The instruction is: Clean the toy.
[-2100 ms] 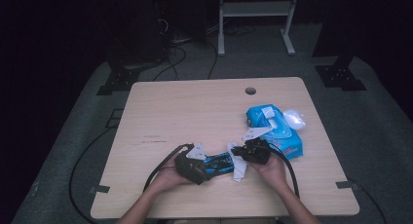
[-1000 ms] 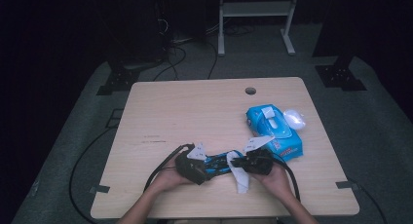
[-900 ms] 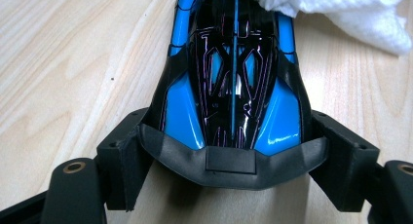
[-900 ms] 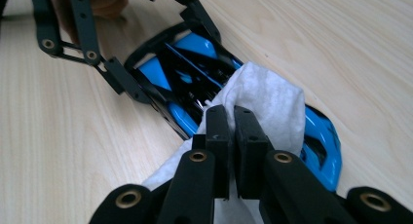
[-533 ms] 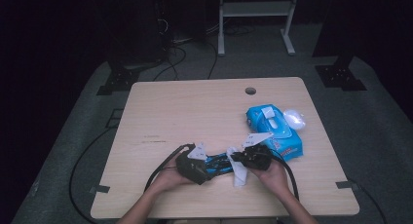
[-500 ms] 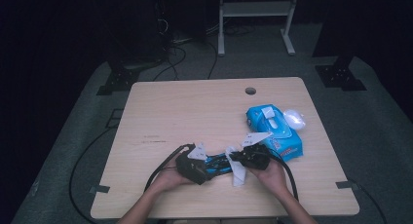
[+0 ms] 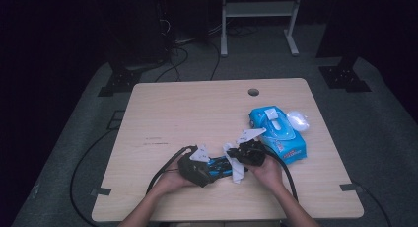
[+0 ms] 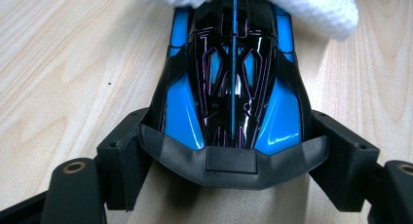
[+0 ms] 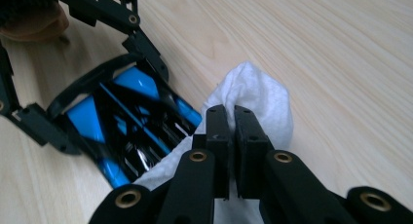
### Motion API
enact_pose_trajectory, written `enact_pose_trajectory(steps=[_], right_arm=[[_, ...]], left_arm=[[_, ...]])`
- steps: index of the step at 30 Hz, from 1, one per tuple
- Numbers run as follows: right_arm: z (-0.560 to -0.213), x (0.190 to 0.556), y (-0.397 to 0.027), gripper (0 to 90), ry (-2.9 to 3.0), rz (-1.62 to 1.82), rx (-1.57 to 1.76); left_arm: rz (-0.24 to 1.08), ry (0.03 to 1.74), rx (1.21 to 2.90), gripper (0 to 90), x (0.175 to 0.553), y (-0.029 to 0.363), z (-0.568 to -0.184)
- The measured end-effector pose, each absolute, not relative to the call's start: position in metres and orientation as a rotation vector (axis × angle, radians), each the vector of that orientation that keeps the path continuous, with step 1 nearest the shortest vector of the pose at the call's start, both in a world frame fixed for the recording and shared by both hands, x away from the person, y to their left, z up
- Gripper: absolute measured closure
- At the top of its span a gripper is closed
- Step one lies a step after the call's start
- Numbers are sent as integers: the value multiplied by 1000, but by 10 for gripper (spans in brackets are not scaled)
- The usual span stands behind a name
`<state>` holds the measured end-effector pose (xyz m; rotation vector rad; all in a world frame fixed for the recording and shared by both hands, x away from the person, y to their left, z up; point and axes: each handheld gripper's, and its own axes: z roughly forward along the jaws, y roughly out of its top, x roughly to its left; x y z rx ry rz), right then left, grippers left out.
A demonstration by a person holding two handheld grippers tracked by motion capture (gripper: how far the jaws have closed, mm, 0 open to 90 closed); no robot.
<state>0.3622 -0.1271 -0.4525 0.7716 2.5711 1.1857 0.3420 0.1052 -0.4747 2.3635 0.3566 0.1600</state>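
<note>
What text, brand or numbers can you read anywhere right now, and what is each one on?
None can be read.
Blue wipes pack: printing on its top, too small and blurred in the high view.
Table: a small dark line of marks near, too small to read.
Blue and black toy car: thin line patterns, no letters or numbers.
White wipe, left gripper, right gripper: no markings visible.

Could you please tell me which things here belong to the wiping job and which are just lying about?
In use:
- blue and black toy car, clamped by the left hand-held gripper
- white wipe, pinched by the right hand-held gripper

Lying about:
- blue wipes pack
- white lid
</note>
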Motion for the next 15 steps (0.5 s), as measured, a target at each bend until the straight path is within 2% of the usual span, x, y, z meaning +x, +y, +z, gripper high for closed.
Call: enact_pose_trajectory(steps=[7, 15], right_arm=[[-454, 364, -152, 857, 2550, 1189, 824], [-461, 350, -179, 858, 2531, 1176, 925]], left_arm=[[158, 355, 2364, 242, 342, 106, -475], [159, 357, 2363, 242, 342, 106, -475]])
